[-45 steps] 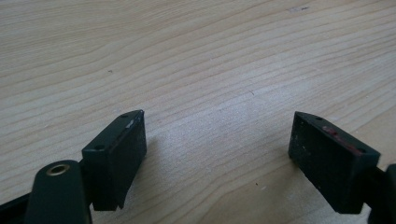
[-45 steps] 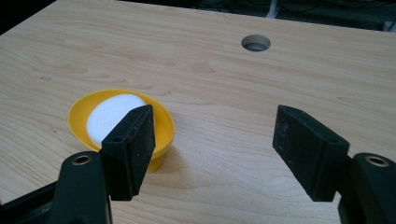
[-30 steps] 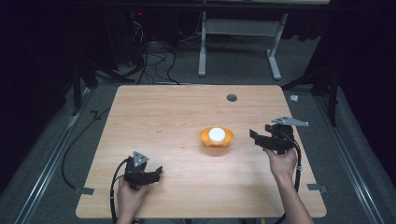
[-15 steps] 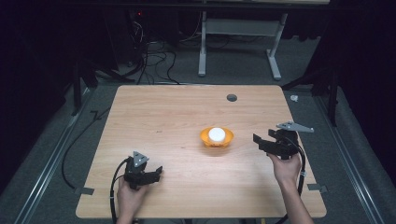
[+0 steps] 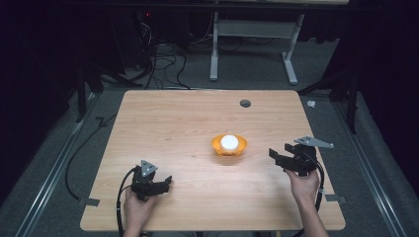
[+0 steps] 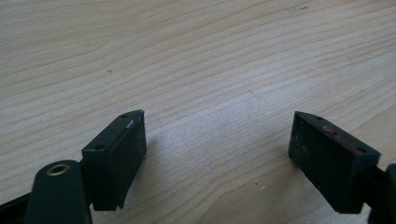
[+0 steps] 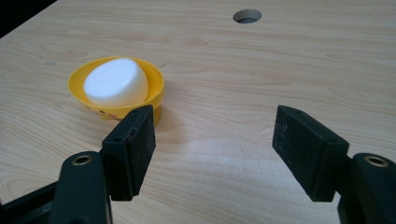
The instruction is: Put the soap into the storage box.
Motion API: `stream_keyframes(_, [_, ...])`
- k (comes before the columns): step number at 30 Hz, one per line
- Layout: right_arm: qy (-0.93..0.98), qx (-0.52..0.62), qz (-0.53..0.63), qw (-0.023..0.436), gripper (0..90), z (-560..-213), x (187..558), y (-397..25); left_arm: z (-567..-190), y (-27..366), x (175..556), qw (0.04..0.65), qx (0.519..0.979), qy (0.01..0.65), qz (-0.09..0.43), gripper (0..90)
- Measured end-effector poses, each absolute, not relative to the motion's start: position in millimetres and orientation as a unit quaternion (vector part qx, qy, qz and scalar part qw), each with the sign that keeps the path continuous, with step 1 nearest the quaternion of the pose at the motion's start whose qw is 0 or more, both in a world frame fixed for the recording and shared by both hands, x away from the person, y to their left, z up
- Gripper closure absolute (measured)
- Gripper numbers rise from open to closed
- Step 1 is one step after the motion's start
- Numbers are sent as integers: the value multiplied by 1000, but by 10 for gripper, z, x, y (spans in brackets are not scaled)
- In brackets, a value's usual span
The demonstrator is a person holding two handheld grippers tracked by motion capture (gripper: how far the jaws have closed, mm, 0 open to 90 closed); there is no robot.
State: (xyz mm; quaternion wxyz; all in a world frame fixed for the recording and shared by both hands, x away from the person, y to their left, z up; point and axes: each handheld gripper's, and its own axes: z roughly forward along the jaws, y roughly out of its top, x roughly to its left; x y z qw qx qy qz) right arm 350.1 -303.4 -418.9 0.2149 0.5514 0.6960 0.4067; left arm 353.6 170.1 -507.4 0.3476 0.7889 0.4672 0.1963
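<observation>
An orange bowl [image 5: 229,146] stands right of the table's middle, and a white rounded bar like soap [image 5: 229,142] lies in it. In the right gripper view the bowl [image 7: 116,100] and the white bar [image 7: 116,81] sit ahead to the left. My right gripper [image 5: 275,157] is held open to the right of the bowl, apart from it, with nothing between its fingers [image 7: 133,144]. At the front left, my left gripper [image 5: 165,183] rests low over bare wood, open and empty, as its own view [image 6: 217,144] shows.
The wooden table [image 5: 168,128] has a round cable hole [image 5: 245,103] near its far right edge, also visible as a hole [image 7: 247,16] ahead of the right gripper. Cables and a white desk frame [image 5: 252,44] lie on the floor beyond the table.
My right gripper has drawn back from the bowl, toward the front and right of the table. The left gripper has stayed put.
</observation>
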Motion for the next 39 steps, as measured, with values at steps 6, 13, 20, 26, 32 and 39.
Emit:
stream_keyframes(6, [696,553,406,212,309,-4241,3474,-3032,-5074,1701,3536,348,789,467,196,195])
stream_keyframes(13, [696,556,403,209,309,-4334,3433,-3040,-5074,1700,3535,348,789,467,196,195])
stream_keyframes(20, [699,558,395,209,309,-4423,3415,-3020,-5074,1700,3535,348,789,467,196,195])
stream_keyframes(26, [702,556,393,209,308,-4486,3406,-3007,-5074,1701,3535,348,789,467,196,195])
stream_keyframes(32, [704,558,387,207,308,-4545,3396,-2968,-5074,1700,3535,348,789,467,196,195])
stream_keyframes(39, [712,556,375,209,309,-4646,3405,-2916,-5074,1701,3535,348,789,467,196,195])
